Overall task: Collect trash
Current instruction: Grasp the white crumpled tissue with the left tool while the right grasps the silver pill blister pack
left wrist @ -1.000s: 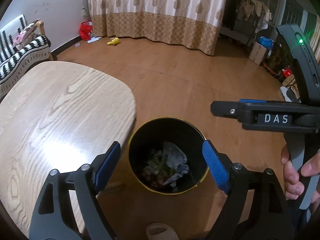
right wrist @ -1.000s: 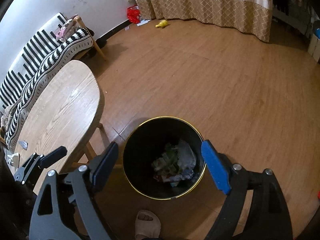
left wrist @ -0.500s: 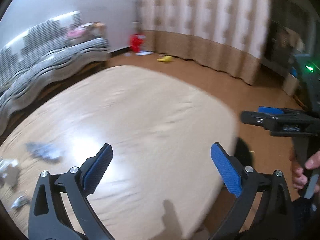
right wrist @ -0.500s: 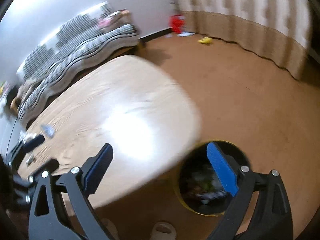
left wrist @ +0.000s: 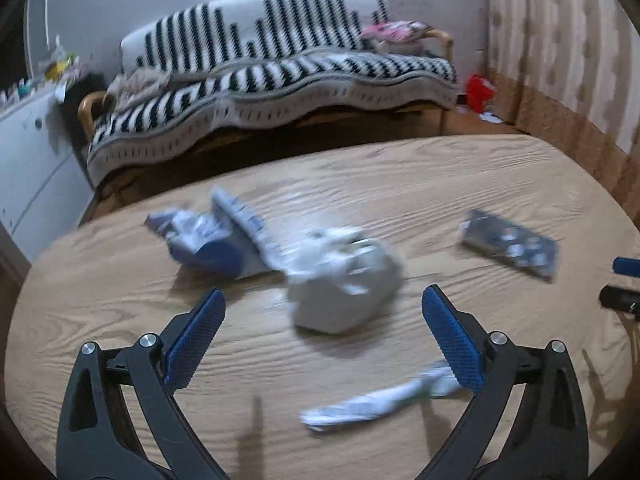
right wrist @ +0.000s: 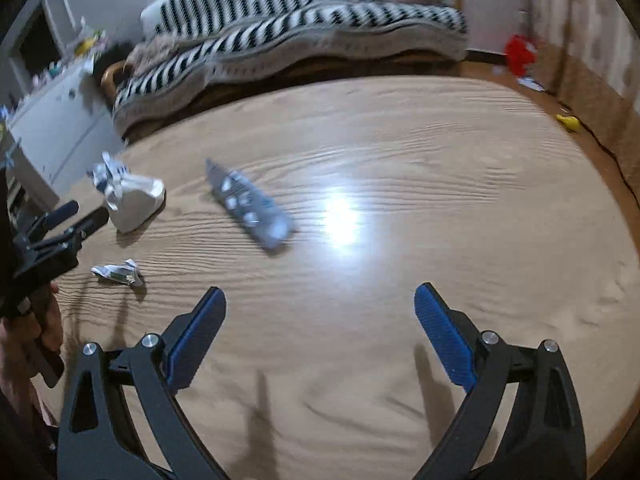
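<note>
Trash lies on a light wooden table [left wrist: 420, 184]. In the left wrist view a crumpled white paper wad [left wrist: 344, 280] sits just ahead of my open, empty left gripper [left wrist: 324, 332]. A blue and white wrapper [left wrist: 208, 236] lies behind it, a thin twisted wrapper [left wrist: 376, 400] near the right finger, and a grey foil packet [left wrist: 508, 244] at right. In the right wrist view my open, empty right gripper [right wrist: 320, 336] hovers over bare table [right wrist: 440, 152]; the foil packet [right wrist: 248, 204], the white wad [right wrist: 132, 200] and the twisted wrapper [right wrist: 116, 272] lie ahead to the left, next to my left gripper [right wrist: 76, 216].
A striped black and white sofa [left wrist: 280, 76] stands behind the table. A white cabinet [left wrist: 28, 152] is at the left. Curtains [left wrist: 560, 40], a red bag [left wrist: 478, 90] and a yellow toy [right wrist: 568, 122] are on the floor side at right.
Both grippers swung left from above the black trash bin on the floor to above the table. The bin has left both views; the trash on the table has come into view.
</note>
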The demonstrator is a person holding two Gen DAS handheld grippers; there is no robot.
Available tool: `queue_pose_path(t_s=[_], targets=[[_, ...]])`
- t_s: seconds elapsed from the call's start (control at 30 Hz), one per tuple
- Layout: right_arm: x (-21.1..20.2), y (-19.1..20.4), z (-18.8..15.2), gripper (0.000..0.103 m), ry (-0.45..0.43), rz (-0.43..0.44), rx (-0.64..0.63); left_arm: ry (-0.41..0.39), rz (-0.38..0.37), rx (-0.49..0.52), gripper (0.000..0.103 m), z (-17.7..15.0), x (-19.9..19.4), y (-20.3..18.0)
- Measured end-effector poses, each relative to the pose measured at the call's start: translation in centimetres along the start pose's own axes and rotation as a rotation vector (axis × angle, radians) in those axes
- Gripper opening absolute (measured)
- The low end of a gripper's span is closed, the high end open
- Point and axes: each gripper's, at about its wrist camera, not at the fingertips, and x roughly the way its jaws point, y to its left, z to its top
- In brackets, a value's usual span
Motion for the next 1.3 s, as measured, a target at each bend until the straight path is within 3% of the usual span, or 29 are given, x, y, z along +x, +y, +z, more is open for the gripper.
queue_pose_path(t_s=[0.13, 0.27, 0.37, 0.47, 0.5, 0.53, 0.57, 0.63, 0.97, 1.13, 1.3], targets=[[4.3, 2.5, 1.3, 0.094, 0.044, -0.043, -0.047, 0.078, -0.048, -0.043, 0.096, 0.0, 2.8, 1.5], [6.5, 3.9, 3.1, 0.096, 0.031, -0.106, -0.106, 0.113, -0.059, 0.01, 0.096, 0.0, 4.1, 0.2], [7.5, 5.1, 4.0, 0.095, 0.027, -0.095, -0.133, 0.122, -0.071, 0.009, 0.096, 0.5, 4.9, -0.6], [7.7, 6.4, 4.6, 0.074, 0.011, -0.077, -0.153, 0.121, -0.1, -0.019, 0.092, 0.6, 5.2, -0.6], [7.5, 6.7, 4.8, 0.048, 0.004, -0.071, -0.159, 0.122, -0.111, -0.027, 0.07, 0.7, 5.3, -0.7], [7.3, 6.9, 4.9, 0.035, 0.003, -0.066, -0.159, 0.127, -0.106, -0.033, 0.06, 0.8, 5.3, -0.7], [7.2, 7.0, 4.9, 0.033, 0.01, -0.065, -0.158, 0.126, -0.107, -0.042, 0.057, 0.7, 5.2, -0.7], [6.9, 7.2, 4.5, 0.031, 0.02, -0.07, -0.163, 0.13, -0.124, -0.059, 0.052, 0.5, 4.9, -0.6], [0.5, 3.2, 1.8, 0.031, -0.037, -0.077, -0.083, 0.057, -0.12, -0.057, 0.051, 1.2, -0.3, -3.0], [-4.0, -1.2, -0.7, 0.031, -0.078, -0.136, -0.016, 0.026, -0.183, 0.017, 0.051, 1.4, -3.1, -8.2], [-8.5, -7.4, -4.3, 0.031, -0.109, -0.196, 0.074, 0.02, -0.275, 0.115, 0.051, 0.7, -5.3, -16.1]])
